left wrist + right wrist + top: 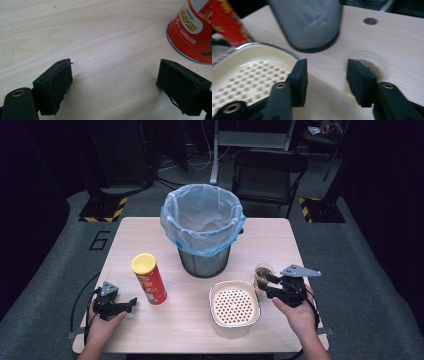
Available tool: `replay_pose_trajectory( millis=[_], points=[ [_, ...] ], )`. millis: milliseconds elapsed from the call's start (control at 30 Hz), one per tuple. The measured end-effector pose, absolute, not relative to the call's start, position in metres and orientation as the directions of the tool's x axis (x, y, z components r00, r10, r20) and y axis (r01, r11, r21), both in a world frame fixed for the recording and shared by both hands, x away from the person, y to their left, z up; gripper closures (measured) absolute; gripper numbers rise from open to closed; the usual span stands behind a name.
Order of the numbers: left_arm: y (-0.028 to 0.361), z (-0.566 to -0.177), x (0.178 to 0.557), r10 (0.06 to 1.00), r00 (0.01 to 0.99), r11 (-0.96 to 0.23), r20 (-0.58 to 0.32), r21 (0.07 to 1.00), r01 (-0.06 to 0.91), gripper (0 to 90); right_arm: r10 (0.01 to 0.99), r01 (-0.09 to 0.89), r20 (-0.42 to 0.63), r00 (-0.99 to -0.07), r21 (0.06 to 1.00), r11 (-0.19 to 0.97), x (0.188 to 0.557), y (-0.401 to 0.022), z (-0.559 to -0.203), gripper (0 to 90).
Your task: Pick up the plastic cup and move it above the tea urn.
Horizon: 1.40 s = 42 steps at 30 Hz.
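The right tongs (270, 285) are spread and empty, one jaw at a small clear cup (262, 275) of dark liquid standing upright just ahead. The left tongs (131, 303), also spread, rest on the surface (280, 240) beside a red can (149, 279), farther from the cup.

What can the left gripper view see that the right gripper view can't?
The left gripper view has the chip can's printed base standing beside its open fingers. The right gripper view has the bin, the cream tray and a clear cup by its open fingers. Both share the red can and the wooden table.
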State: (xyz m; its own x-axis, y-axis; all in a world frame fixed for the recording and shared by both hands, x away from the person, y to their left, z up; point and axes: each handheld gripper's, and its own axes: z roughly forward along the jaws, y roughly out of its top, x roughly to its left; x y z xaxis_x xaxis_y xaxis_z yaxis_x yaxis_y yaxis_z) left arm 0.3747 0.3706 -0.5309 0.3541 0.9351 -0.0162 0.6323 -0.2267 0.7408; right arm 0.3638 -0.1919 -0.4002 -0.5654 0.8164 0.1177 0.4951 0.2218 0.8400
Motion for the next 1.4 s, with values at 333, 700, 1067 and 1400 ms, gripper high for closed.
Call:
replay_pose_trajectory(
  millis=[333, 700, 1067, 1400],
  points=[
    [0.371, -0.531, 0.375, 0.935, 0.354, -0.227, -0.016, 0.741, 0.632, 12.4, 0.903, 0.564, 0.057, -0.425, 0.797, 0.215, 0.386, -0.210, -0.440, 35.0],
    [0.371, -0.531, 0.375, 0.935, 0.354, -0.225, -0.017, 0.741, 0.633, 12.5, 0.922, 0.595, 0.046, -0.384, 0.776, 0.210, 0.407, -0.196, -0.461, 31.0],
    [0.371, -0.531, 0.375, 0.935, 0.354, -0.225, -0.018, 0.741, 0.633, 12.5, 0.932, 0.590, 0.002, -0.362, 0.774, 0.228, 0.419, -0.184, -0.473, 25.0],
    [0.371, -0.531, 0.375, 0.935, 0.354, -0.226, -0.017, 0.741, 0.633, 12.5, 0.945, 0.591, -0.017, -0.328, 0.776, 0.219, 0.429, -0.176, -0.481, 26.3]
  ],
)
